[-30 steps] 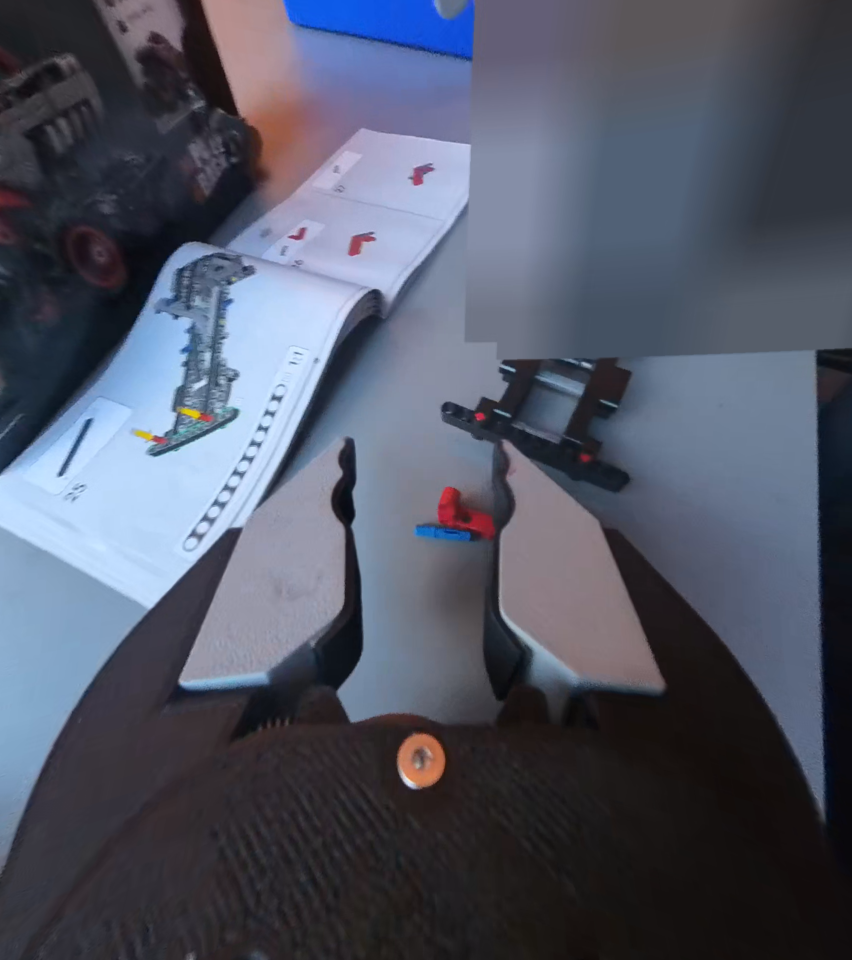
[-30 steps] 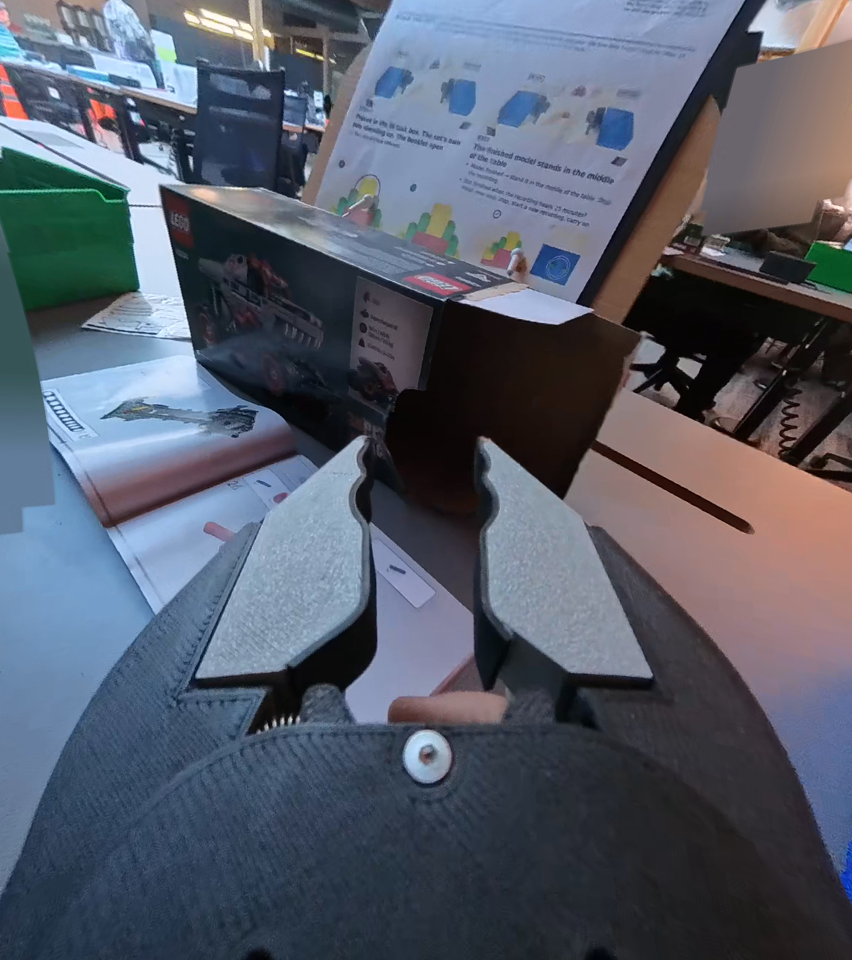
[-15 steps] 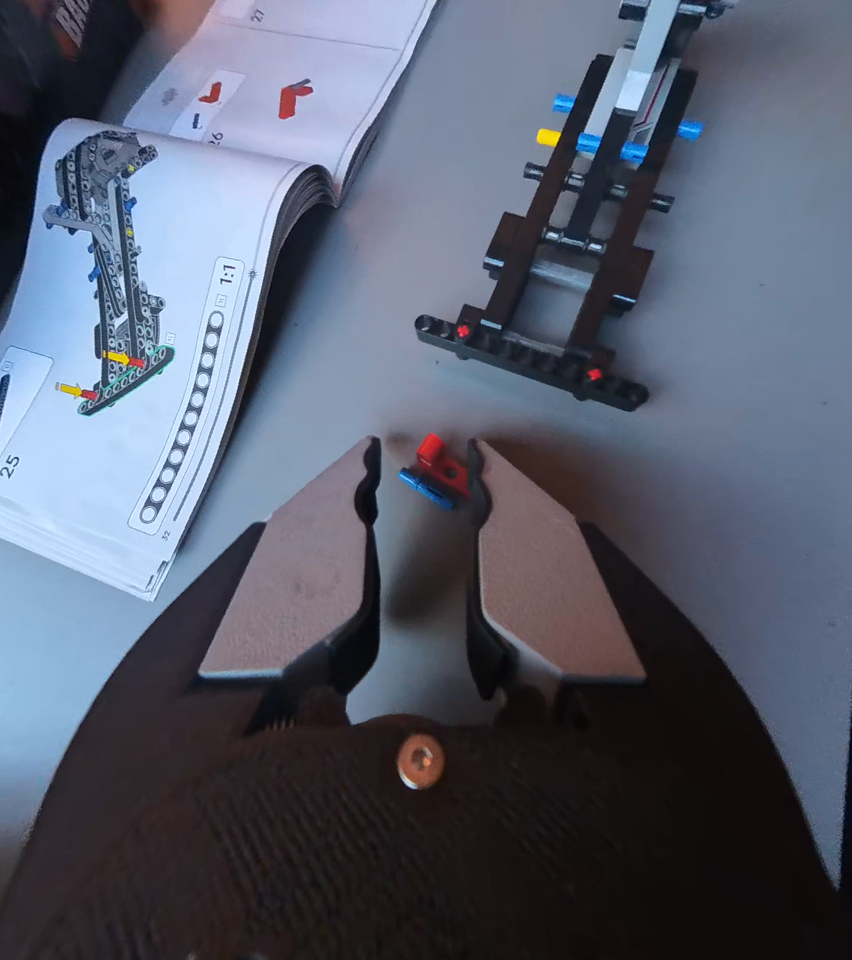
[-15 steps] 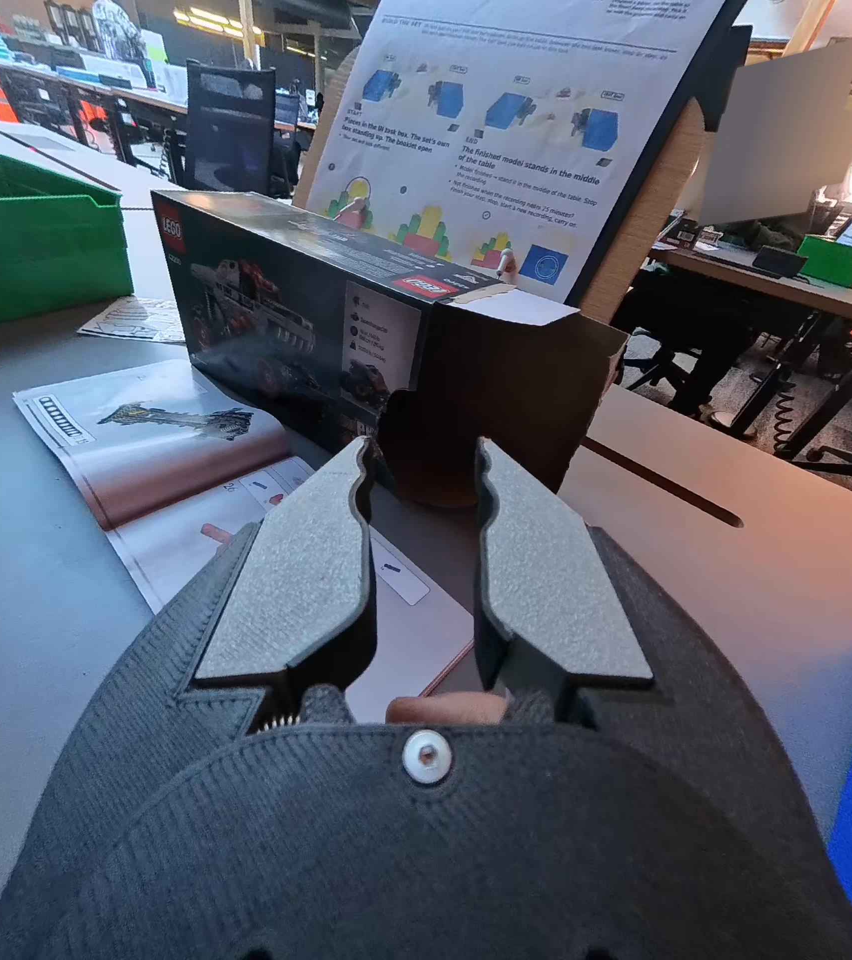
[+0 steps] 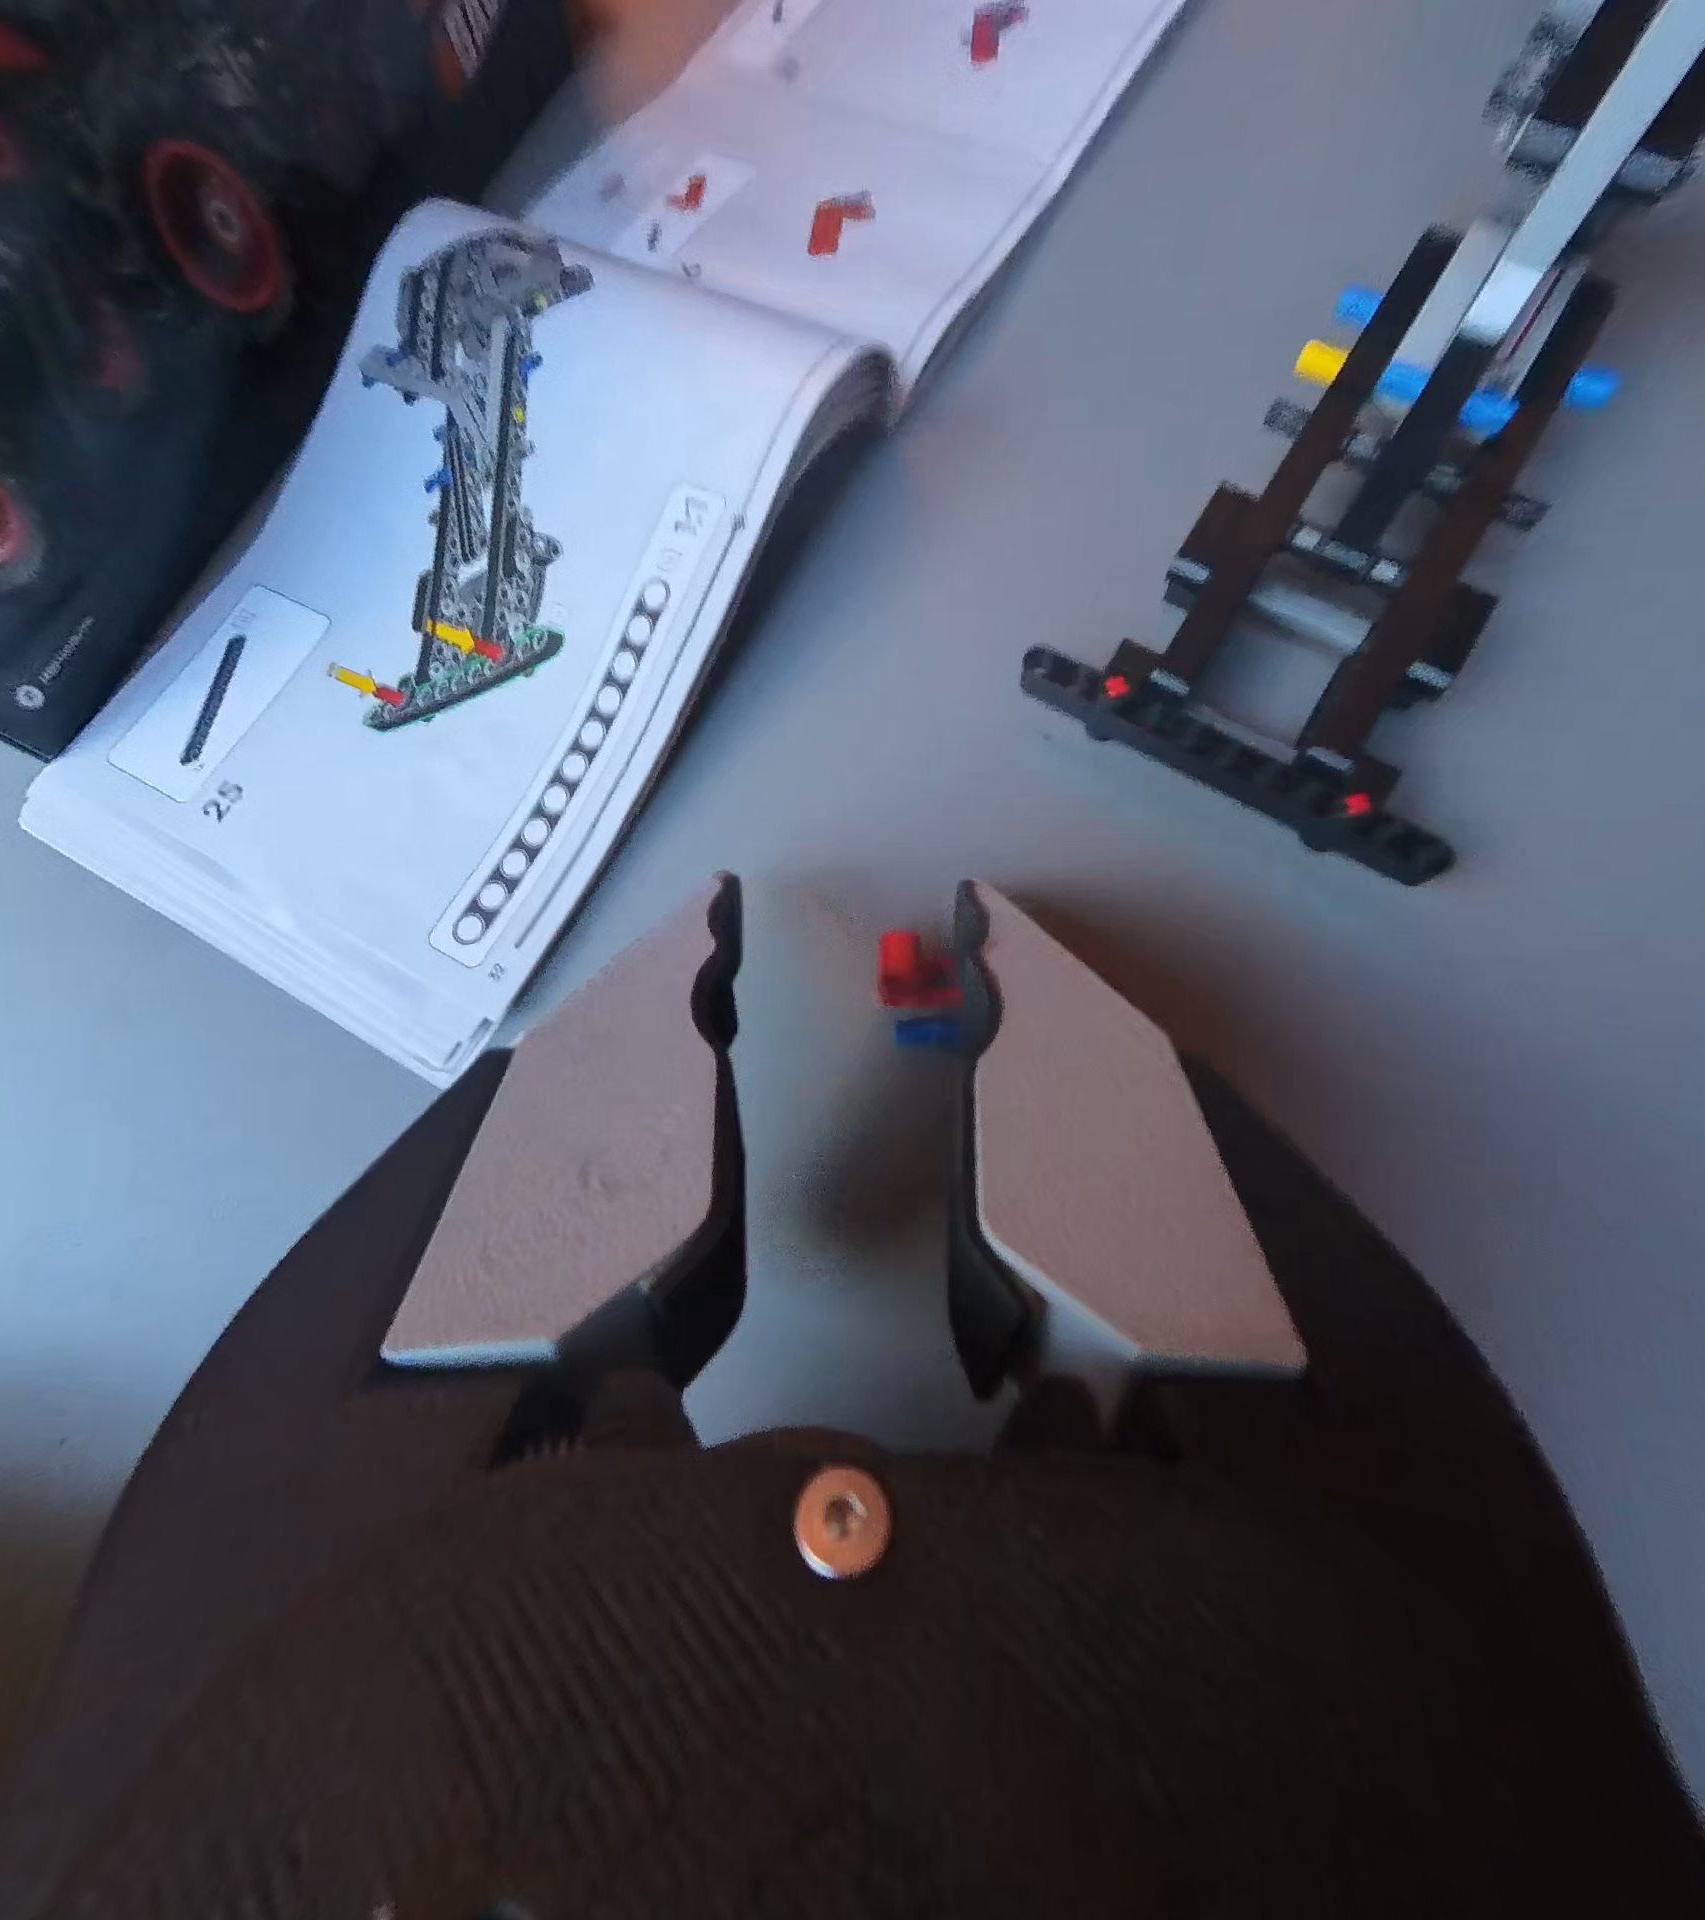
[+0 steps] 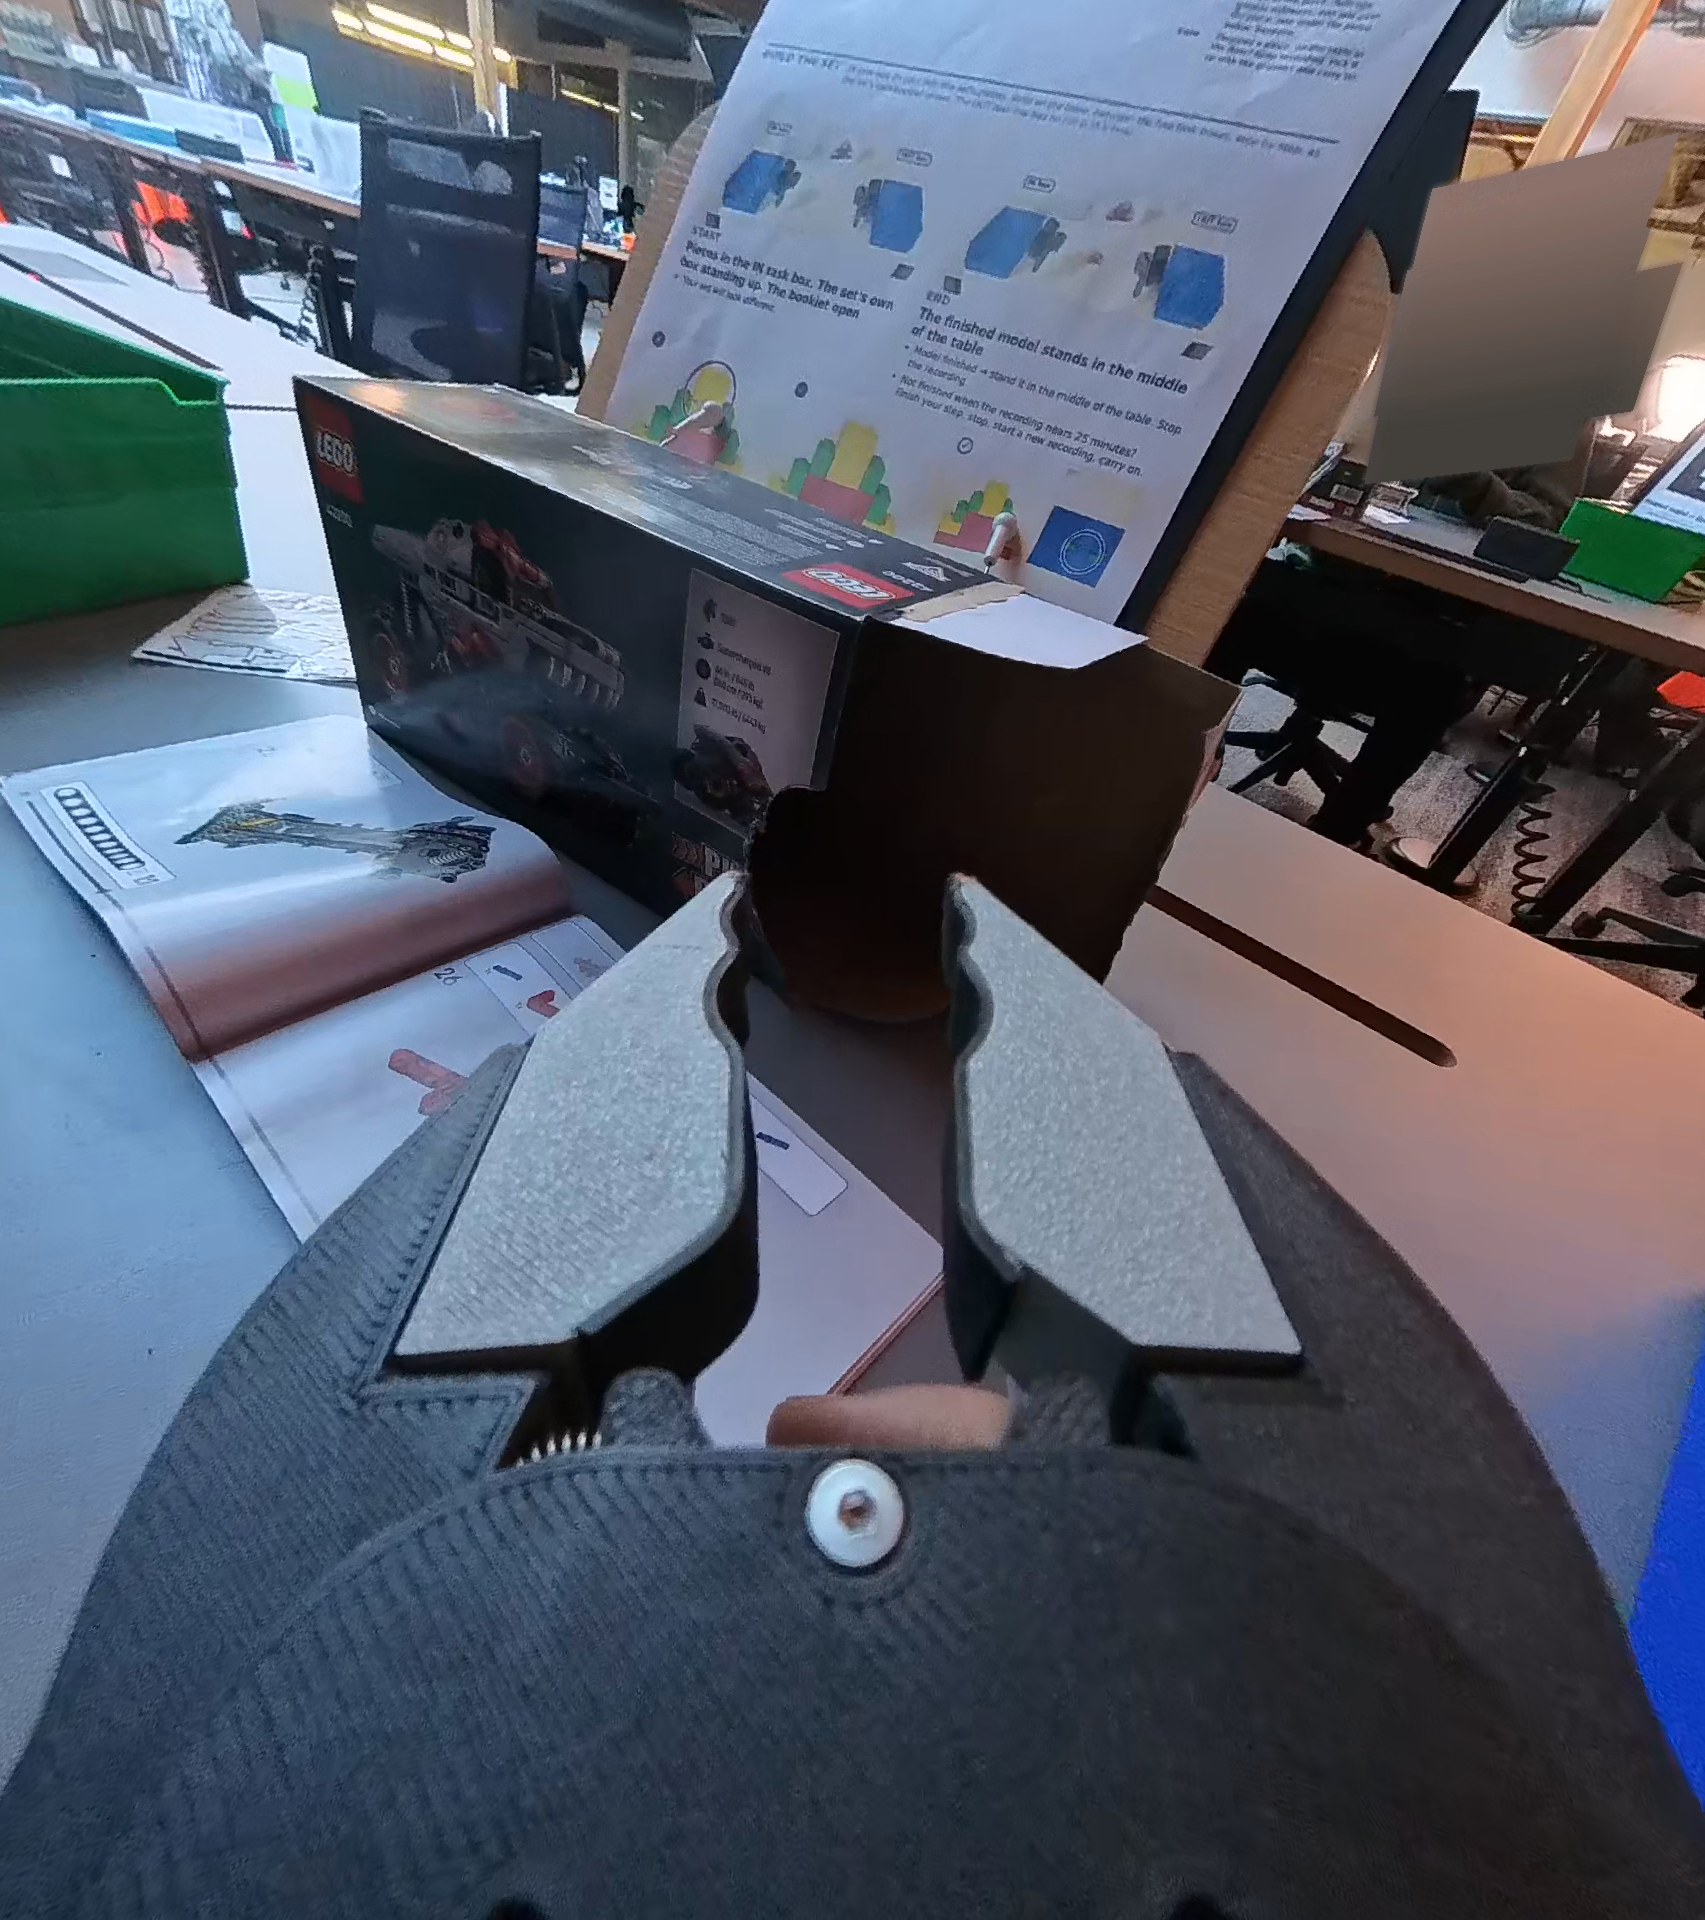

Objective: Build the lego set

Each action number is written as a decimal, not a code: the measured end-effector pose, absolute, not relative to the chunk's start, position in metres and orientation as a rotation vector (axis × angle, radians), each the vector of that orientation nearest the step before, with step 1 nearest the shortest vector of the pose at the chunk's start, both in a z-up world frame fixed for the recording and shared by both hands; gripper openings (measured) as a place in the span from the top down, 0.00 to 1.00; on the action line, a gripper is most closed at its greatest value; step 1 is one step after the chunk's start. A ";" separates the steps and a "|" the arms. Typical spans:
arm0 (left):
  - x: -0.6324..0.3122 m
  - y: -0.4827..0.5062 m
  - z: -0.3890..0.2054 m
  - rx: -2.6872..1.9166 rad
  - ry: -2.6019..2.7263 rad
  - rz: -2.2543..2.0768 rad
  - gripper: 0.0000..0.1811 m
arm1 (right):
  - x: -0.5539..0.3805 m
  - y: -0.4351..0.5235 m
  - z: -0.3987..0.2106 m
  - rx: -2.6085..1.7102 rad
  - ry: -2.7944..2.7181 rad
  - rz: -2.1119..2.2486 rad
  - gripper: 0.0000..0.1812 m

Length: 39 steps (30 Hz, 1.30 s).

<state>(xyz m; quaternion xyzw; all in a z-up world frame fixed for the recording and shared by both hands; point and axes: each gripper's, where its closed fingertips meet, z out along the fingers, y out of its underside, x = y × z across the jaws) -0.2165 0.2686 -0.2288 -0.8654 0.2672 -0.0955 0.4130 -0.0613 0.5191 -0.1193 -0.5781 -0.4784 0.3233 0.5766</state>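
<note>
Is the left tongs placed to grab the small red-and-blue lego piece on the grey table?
Probably yes: the left tongs stand open around the small red-and-blue lego piece, nothing between, though it sits against one finger.

We hold our left gripper (image 5: pixel 843 914) angled down toward the tabletop, fingers parted. Our right gripper (image 6: pixel 843 914) points level and forward (a fingertip (image 6: pixel 889 1415) shows behind it), likewise parted.

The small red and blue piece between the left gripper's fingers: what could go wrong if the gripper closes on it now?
1. The small red and blue piece sits close against one finger, off centre in the open left gripper; closing may push it sideways or pinch only its edge.
2. The view is blurred, so the gripper is probably moving and may knock the piece along the table.
</note>
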 end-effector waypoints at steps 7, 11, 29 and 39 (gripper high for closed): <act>-0.213 0.265 -0.203 -2.075 0.631 -0.342 0.84 | -0.058 0.521 -0.114 -1.338 -1.103 0.741 0.82; -0.203 0.256 -0.216 -2.134 0.687 -0.411 0.84 | -0.056 0.520 -0.110 -1.329 -1.093 0.745 0.83; -0.215 0.233 -0.239 -2.265 0.619 -0.380 0.84 | -0.047 0.515 -0.091 -1.272 -1.045 0.744 0.83; -0.215 0.234 -0.240 -2.270 0.621 -0.383 0.95 | -0.051 0.510 -0.092 -1.265 -1.068 0.744 0.83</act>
